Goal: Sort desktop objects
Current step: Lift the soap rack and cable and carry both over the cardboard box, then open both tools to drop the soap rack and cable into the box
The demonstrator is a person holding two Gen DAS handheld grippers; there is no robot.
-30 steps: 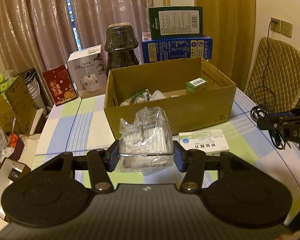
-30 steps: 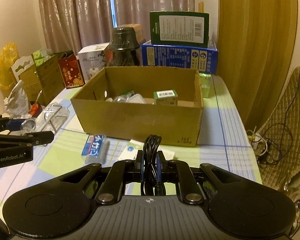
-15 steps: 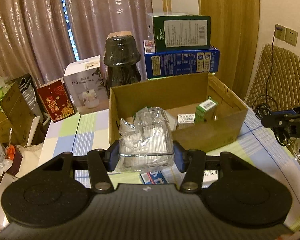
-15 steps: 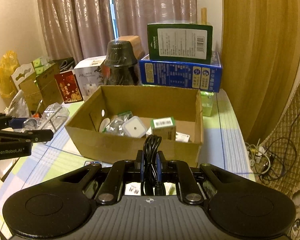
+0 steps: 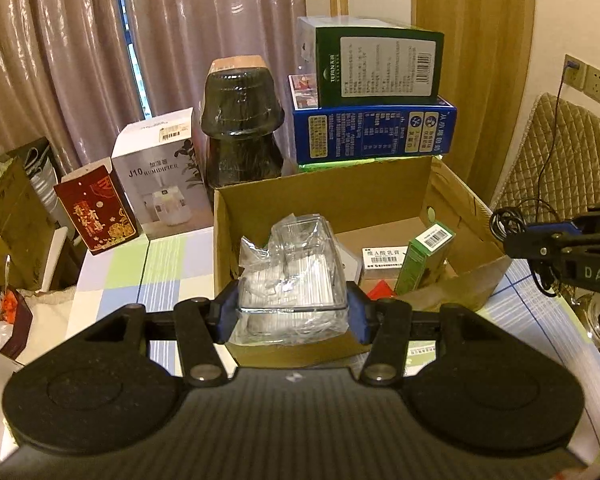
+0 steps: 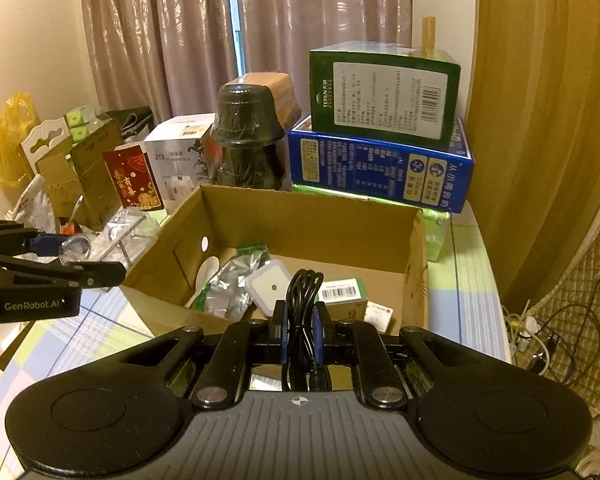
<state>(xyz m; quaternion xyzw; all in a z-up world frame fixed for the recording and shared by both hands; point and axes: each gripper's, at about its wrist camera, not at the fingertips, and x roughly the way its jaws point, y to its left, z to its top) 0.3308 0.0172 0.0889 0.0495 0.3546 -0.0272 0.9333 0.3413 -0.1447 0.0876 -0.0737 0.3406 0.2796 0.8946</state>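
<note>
clear box (image 5: 296, 276): light, crinkly, slippery wrap; left gripper (image 5: 292, 312) clamps its 2 sides, frame centre
cable (image 6: 300, 308): floppy, light; right gripper (image 6: 300, 328) pinches the bundle tight

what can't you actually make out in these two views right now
- Left wrist view: the near left corner of the cardboard box is hidden behind the clear plastic packet held in the left claw.
- Right wrist view: the black cable in the right claw covers part of the box floor; its far end is out of sight.
- Both views: print on the small green carton is too small to read.
- Table below the claws: hidden by the claw bodies.
</note>
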